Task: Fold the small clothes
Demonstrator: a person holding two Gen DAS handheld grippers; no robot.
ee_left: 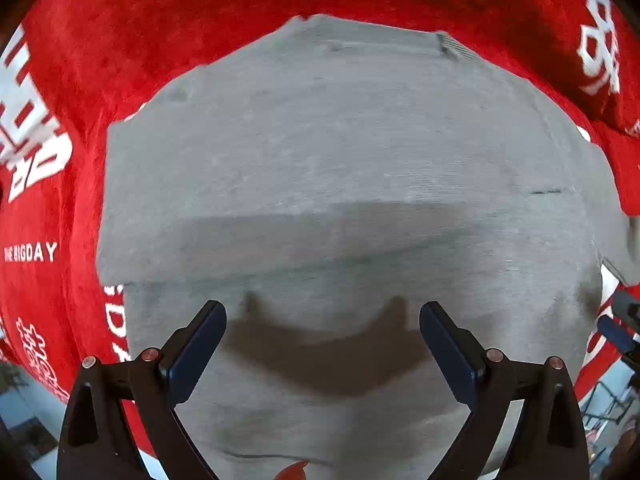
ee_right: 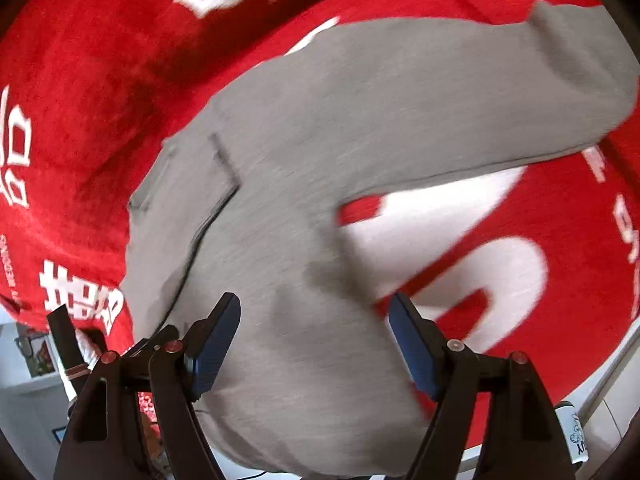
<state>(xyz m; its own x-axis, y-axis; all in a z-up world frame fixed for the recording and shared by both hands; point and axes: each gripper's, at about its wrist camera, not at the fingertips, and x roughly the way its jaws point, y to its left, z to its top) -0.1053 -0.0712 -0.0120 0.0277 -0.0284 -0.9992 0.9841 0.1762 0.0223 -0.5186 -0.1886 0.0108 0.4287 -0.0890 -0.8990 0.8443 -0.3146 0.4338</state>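
the grey garment [ee_left: 344,152] fills the middle of the left wrist view, lying flat on the red cloth [ee_left: 80,60] with white lettering that covers the surface. a straight horizontal edge runs across the centre of that frame with a shadowed band under it, which i read as one layer already turned over another, so at least one fold looks done. the left gripper [ee_left: 322,344] hangs over the lower part of the garment with its jaws spread wide and nothing between them; its shadow falls on the fabric just ahead.

in the right wrist view the grey garment [ee_right: 360,128] runs from the lower centre up to the upper right of the frame, where a long sleeve-like part stretches out over the red cloth [ee_right: 100,80]. that part is not yet tucked in, so the folding looks only partly finished. the right gripper [ee_right: 314,340] is also released, jaws apart, empty, hovering over the garment's lower edge; the picture is blurred, so whether a fingertip touches the fabric i cannot tell.
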